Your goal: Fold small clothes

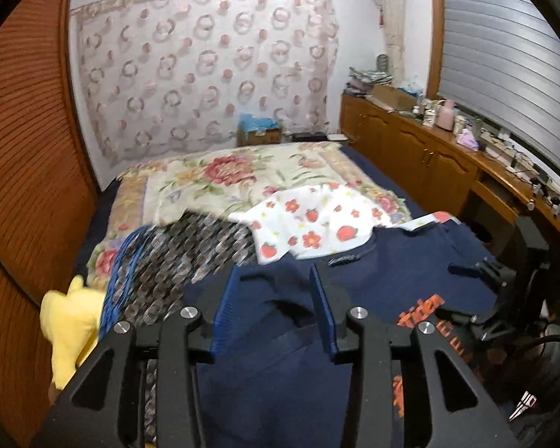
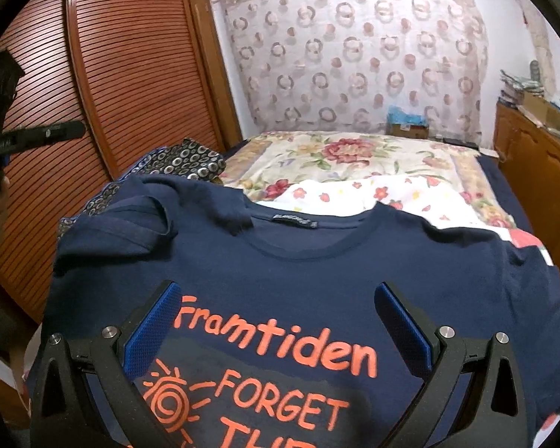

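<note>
A navy T-shirt (image 2: 317, 261) with orange lettering lies face up on the bed, neck away from me; it also shows in the left wrist view (image 1: 392, 291). Its left sleeve (image 2: 138, 220) is rumpled and partly folded over. My right gripper (image 2: 276, 291) is open above the chest print, touching nothing. My left gripper (image 1: 276, 272) is open above the shirt's left sleeve area (image 1: 268, 298), holding nothing. The right gripper (image 1: 481, 268) shows at the right of the left wrist view.
A white strawberry-print garment (image 1: 313, 224) lies beyond the shirt's neck. A dark circle-patterned cloth with blue trim (image 1: 175, 250) lies left of the shirt, a yellow cloth (image 1: 71, 321) beside it. A floral blanket (image 2: 354, 156) covers the bed. A slatted wooden wardrobe (image 2: 130, 74) stands left; wooden cabinets (image 1: 410, 145) stand right.
</note>
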### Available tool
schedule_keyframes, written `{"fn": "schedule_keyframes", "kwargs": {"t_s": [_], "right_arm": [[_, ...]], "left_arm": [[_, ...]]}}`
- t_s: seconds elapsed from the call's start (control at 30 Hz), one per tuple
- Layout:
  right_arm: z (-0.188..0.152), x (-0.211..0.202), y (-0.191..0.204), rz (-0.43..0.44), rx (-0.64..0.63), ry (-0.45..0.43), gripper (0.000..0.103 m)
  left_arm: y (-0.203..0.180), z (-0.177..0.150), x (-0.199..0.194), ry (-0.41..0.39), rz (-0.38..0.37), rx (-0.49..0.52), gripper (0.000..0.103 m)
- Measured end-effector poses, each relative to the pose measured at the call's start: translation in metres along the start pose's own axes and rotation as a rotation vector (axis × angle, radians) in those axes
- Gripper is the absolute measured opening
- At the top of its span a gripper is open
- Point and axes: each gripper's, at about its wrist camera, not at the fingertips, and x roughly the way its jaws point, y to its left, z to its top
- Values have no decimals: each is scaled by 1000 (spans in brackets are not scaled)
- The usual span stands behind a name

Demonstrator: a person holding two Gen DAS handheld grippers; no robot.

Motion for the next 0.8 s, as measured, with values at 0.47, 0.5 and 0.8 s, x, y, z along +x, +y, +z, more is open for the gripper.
{"fn": "schedule_keyframes", "kwargs": {"t_s": [0.47, 0.5, 0.8], "right_arm": [[27, 46, 49, 122, -105, 39, 95], [30, 51, 50, 129, -108, 43, 95], [55, 80, 34, 154, -145, 60, 95]], "left_arm": [[63, -85, -2, 67, 127, -189, 46], [66, -87, -4, 56, 140, -205, 46], [71, -85, -20, 18, 159, -195, 11]]}}
